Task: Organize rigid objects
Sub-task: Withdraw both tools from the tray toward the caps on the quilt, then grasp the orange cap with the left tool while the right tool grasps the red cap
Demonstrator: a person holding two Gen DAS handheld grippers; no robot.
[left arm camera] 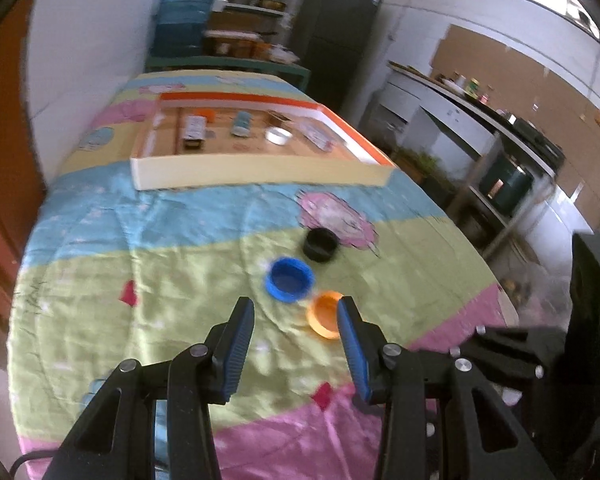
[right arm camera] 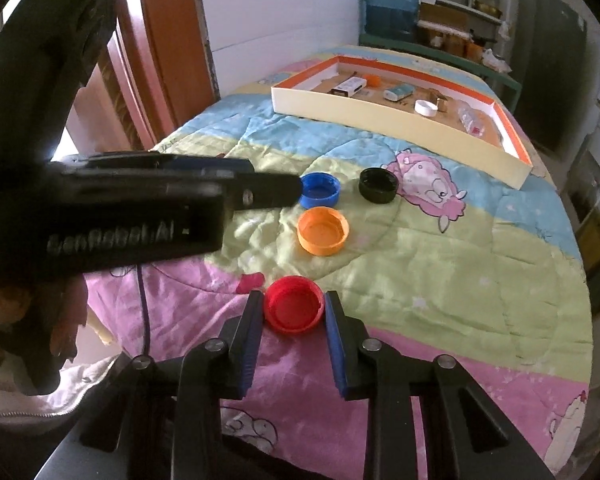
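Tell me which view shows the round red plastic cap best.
Right wrist: the round red plastic cap sits open side up between the right gripper pads, unblocked. The left wrist view doesn't show it at all.

I run two identical units. The right gripper [right arm camera: 293, 314] and left gripper [left arm camera: 296, 320] each have matte black linkage arms, silver pivot screws and blue ribbed pads [left arm camera: 236, 356]. White lettering marks the left housing; a dark cable trails below.
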